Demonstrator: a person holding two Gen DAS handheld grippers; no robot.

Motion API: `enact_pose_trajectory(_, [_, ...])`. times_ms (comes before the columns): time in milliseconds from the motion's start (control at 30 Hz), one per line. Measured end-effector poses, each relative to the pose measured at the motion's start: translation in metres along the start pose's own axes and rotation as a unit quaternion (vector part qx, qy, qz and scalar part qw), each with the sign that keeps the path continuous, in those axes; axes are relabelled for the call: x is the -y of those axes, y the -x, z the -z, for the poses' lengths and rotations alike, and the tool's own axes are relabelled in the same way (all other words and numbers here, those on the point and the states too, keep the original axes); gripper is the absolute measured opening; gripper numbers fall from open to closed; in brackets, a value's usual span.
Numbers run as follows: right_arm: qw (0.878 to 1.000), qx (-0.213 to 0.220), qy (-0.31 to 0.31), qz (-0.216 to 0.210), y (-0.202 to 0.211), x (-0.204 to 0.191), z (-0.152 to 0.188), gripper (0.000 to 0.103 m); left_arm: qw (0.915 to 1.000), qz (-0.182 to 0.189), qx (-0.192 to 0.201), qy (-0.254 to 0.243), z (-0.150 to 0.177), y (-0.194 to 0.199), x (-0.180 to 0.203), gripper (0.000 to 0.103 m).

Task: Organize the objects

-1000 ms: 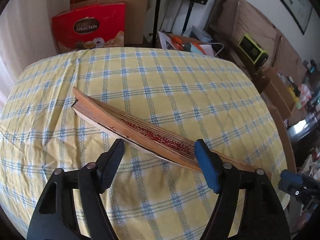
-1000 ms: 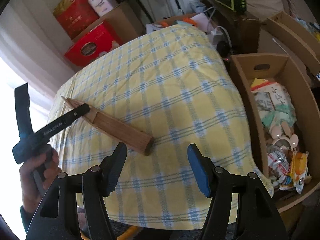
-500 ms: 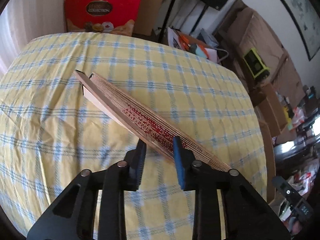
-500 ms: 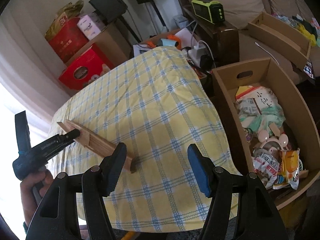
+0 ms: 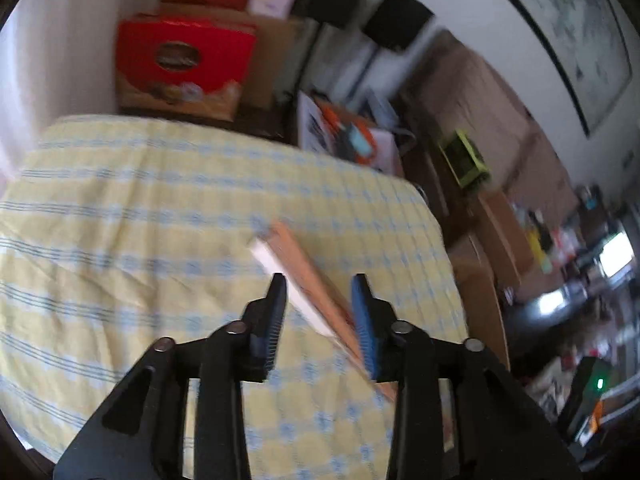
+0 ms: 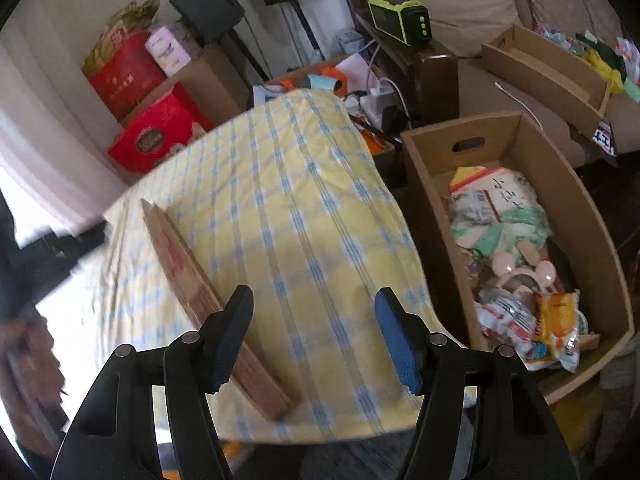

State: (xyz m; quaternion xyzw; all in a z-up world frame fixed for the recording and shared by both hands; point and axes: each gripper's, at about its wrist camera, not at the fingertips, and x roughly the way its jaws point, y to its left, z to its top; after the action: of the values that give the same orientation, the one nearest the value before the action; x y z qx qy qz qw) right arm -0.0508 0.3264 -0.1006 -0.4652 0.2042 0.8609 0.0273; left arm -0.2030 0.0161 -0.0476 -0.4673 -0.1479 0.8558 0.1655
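A folded wooden fan lies on the yellow-and-blue checked tablecloth. In the blurred left wrist view it runs between the jaws of my left gripper, which are opening; the pads do not clearly press on it. In the right wrist view the fan rests flat on the cloth, with the left gripper a dark blur off its far tip. My right gripper stands open above the table's near edge, empty. The fan's near end passes under its left finger.
An open cardboard box with packets and toys stands right of the table. Red gift boxes and cartons sit beyond the far edge. A green radio, speakers and a sofa are behind. A person's hand shows at the left.
The left gripper squeezed the fan half a second ago; now its jaws are wider and it has lifted. The fan lies more end-on to both cameras. The right gripper drifted sideways, still open.
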Motion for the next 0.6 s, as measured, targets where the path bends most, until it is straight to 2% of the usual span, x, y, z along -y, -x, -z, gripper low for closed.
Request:
enact_pose_trajectory(100, [0.999,-0.015,0.032,-0.002,0.002,-0.009,0.012,0.065,0.9997,-0.011,-0.009,0.020,0.000,-0.006,-0.018,0.036])
enact_pose_trajectory(167, [0.997,-0.029,0.071,-0.001,0.001,-0.021,0.022,0.065,0.9993,-0.015,-0.013,0.032,0.000,-0.017,-0.029,0.043])
enact_pose_trajectory(233, [0.993,-0.042,0.114,0.001,-0.002,-0.035,0.034,0.066,0.9994,-0.013,0.001,0.033,-0.005,-0.026,-0.035,0.057])
enact_pose_trajectory(300, [0.989,-0.050,0.136,-0.006,-0.006,-0.042,0.046,0.067,0.9996,-0.007,0.013,0.025,-0.016,-0.041,-0.036,0.060])
enact_pose_trajectory(400, [0.986,-0.052,0.161,-0.007,-0.010,-0.049,0.057,0.067,0.9994,0.002,0.007,0.033,-0.033,-0.067,-0.038,0.061])
enact_pose_trajectory(467, [0.983,-0.056,0.176,0.000,-0.011,-0.052,0.058,0.048,0.9996,0.003,0.004,0.027,-0.041,-0.083,-0.033,0.061])
enact_pose_trajectory(500, [0.983,-0.057,0.177,0.000,-0.011,-0.051,0.057,0.042,0.9998,0.002,0.004,0.020,-0.044,-0.088,-0.030,0.061])
enact_pose_trajectory(533, [0.982,-0.059,0.177,0.000,-0.010,-0.049,0.057,0.029,0.9999,0.000,0.002,0.011,-0.045,-0.094,-0.025,0.061])
enact_pose_trajectory(600, [0.982,-0.058,0.181,-0.005,-0.010,-0.047,0.056,0.029,1.0000,-0.004,-0.003,-0.003,-0.046,-0.102,-0.018,0.061])
